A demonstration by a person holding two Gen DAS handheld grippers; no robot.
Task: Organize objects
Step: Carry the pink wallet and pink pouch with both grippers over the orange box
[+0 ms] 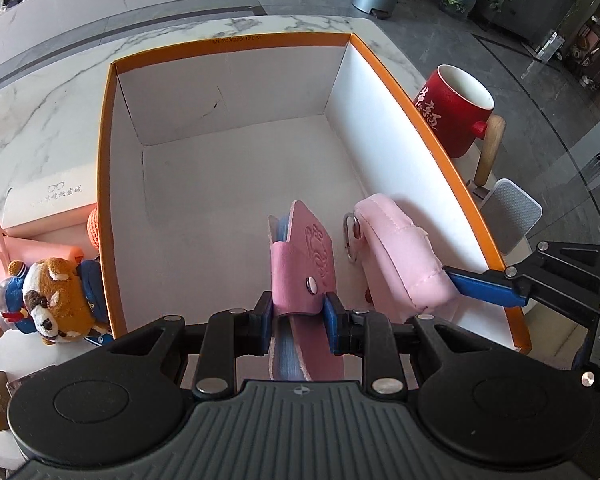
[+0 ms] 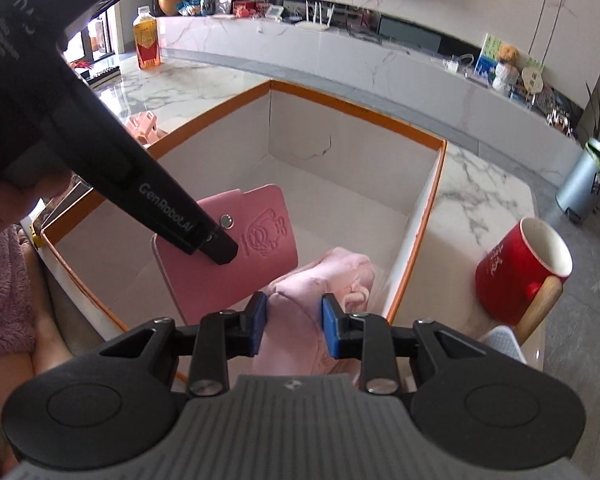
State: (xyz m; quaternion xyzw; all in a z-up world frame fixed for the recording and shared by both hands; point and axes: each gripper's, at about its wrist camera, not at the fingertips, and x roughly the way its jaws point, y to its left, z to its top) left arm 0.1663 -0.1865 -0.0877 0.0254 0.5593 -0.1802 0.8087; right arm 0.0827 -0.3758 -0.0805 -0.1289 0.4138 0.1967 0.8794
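Observation:
An orange-rimmed white box [image 1: 236, 168] stands open on the marble table; it also shows in the right wrist view [image 2: 340, 160]. My left gripper [image 1: 298, 316] is shut on a pink leather card holder [image 1: 304, 256] and holds it upright inside the box near the front wall; the holder also shows in the right wrist view [image 2: 260, 248]. My right gripper [image 2: 294, 326] is shut on a soft pink pouch [image 2: 300, 320] inside the box by its right wall. The pouch [image 1: 404, 256] sits just right of the card holder, apart from it.
A red mug [image 1: 456, 116] with a wooden handle stands right of the box, beside a white pad [image 1: 508, 216]. Left of the box lie a plush dog [image 1: 48, 300], a pink toy [image 1: 16, 252] and a white glasses case [image 1: 48, 208]. A drink bottle [image 2: 146, 38] stands far back.

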